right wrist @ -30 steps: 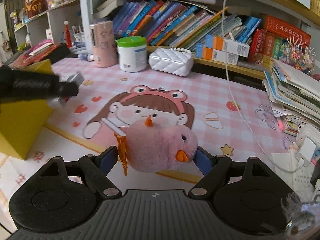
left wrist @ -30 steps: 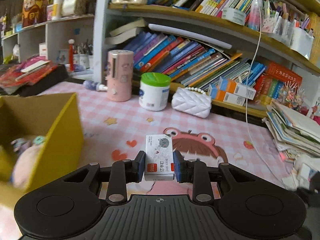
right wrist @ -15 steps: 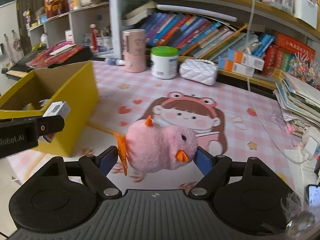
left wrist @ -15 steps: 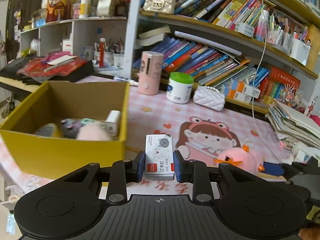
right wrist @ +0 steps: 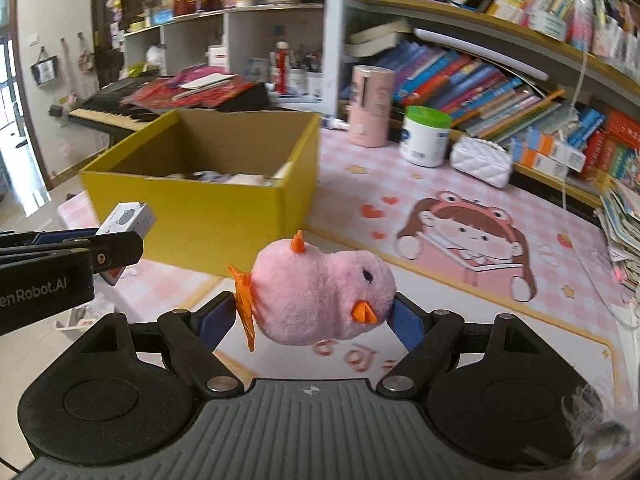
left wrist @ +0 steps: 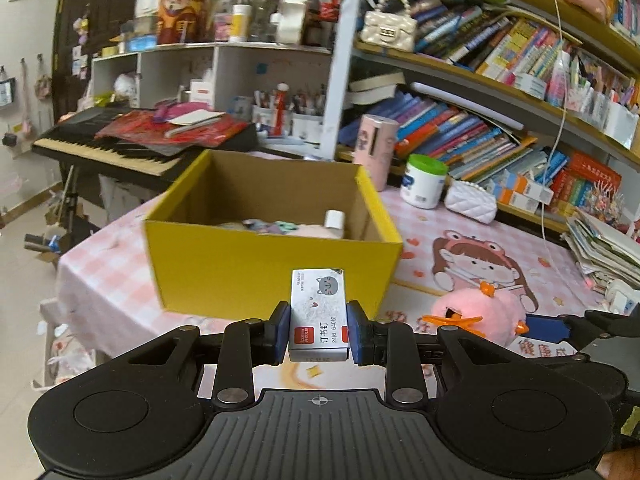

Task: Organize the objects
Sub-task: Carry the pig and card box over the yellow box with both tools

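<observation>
My left gripper [left wrist: 319, 334]: blue pads pinched on a small staple box [left wrist: 318, 314], white with a grey cat print and a red label, standing upright between them.

My right gripper [right wrist: 316, 314]: jaws spread wide and pressed into the two ends of a pink plush chick [right wrist: 320, 296], orange beak towards the right pad, orange feet at the left.

Ahead of both: yellow cardboard box [left wrist: 272, 264], open-topped, on the pink checked tablecloth [right wrist: 440, 200]; soft toys and a small white item lie inside. Both held items hang on its near side, outside it.

Beyond: pink cylinder [left wrist: 378, 152], green-lidded white tub [left wrist: 424, 182], white quilted purse [left wrist: 470, 202], crowded bookshelves [left wrist: 480, 120]. Far left: keyboard [left wrist: 108, 148] under red papers.
</observation>
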Tool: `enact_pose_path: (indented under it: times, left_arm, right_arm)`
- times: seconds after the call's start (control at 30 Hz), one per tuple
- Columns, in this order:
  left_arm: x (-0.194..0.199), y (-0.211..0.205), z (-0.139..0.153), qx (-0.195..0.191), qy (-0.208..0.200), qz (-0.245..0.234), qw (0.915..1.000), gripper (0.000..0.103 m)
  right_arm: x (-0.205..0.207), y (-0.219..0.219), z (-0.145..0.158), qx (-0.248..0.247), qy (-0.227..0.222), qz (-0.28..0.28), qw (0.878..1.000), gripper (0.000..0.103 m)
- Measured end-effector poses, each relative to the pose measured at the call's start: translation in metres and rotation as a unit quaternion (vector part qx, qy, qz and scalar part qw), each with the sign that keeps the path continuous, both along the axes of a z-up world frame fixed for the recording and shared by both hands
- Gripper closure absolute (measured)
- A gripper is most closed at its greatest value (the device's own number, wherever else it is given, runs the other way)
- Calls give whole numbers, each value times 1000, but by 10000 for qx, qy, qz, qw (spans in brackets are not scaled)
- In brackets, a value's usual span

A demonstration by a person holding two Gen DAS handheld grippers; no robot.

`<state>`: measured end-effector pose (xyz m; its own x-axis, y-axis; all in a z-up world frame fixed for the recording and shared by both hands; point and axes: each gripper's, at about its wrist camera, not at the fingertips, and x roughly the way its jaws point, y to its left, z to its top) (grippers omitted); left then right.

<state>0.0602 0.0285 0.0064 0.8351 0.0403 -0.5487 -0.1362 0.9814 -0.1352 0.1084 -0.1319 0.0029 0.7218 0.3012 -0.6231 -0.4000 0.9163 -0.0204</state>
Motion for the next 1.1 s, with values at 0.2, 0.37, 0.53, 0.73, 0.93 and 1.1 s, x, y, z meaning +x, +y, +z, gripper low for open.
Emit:
enact_pose_path:
  times: [0.2,0.37,0.53,0.73,0.93,1.1]
  left_arm:
    - [-28,27,1,-7,-44,92,9999,75]
    - [-48,43,-1,34,-54,107,9999,75]
    - [-60,54,0,66,-60,60,9999,75]
    - [-65,57,1,48,-73,0,10000,75]
    - [-59,58,3,48,-121,-9,9999,75]
    - [-47,61,3,115,-113,122,9998,75]
  right_arm:
    - [-27,30,0,6,-62,143,9999,22]
    - [-46,47,-1,42,-58,172,9998,22]
    - [-62,60,-1,62,-38,177,9998,22]
    - [-73,64,-2,46,8,136,9999,22]
    - [-66,62,-1,61,14,49,10000,22]
    - [-49,66,1,114,-36,149,9998,22]
